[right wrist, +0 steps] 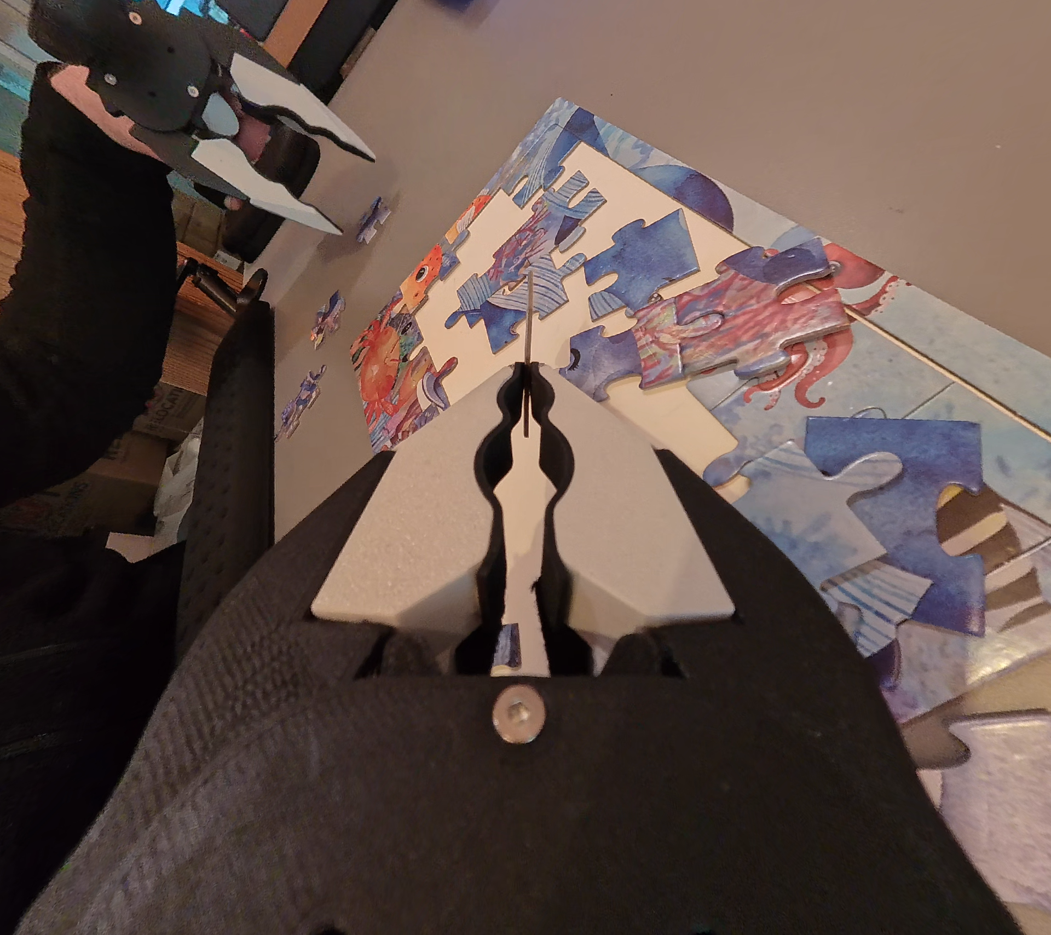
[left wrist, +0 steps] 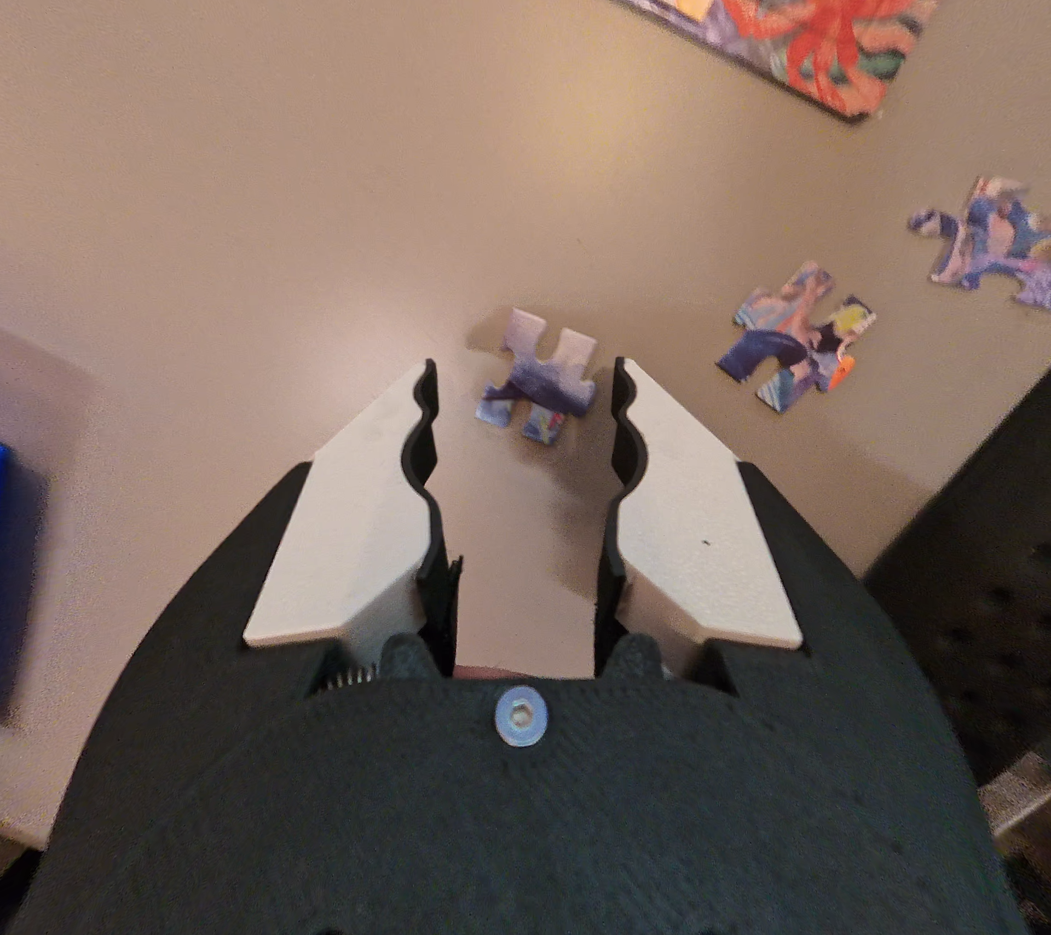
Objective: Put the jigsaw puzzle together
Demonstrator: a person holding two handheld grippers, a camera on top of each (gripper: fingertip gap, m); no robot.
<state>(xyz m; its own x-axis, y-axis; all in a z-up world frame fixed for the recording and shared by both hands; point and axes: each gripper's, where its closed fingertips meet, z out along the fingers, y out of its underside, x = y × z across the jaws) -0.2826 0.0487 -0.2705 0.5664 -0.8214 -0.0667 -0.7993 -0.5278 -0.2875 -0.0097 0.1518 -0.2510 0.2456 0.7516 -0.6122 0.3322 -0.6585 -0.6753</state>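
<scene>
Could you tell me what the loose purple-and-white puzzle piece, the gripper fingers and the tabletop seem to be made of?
The loose purple-and-white puzzle piece looks like thin printed cardboard, flat with a matte picture face. The left gripper fingers look like white rigid plastic, faintly grainy, with black wavy pads, possibly rubber. The beige tabletop appears to be smooth laminate, lightly sheened.

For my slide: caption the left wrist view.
Open left gripper hovers over a loose puzzle piece on the table.
</scene>
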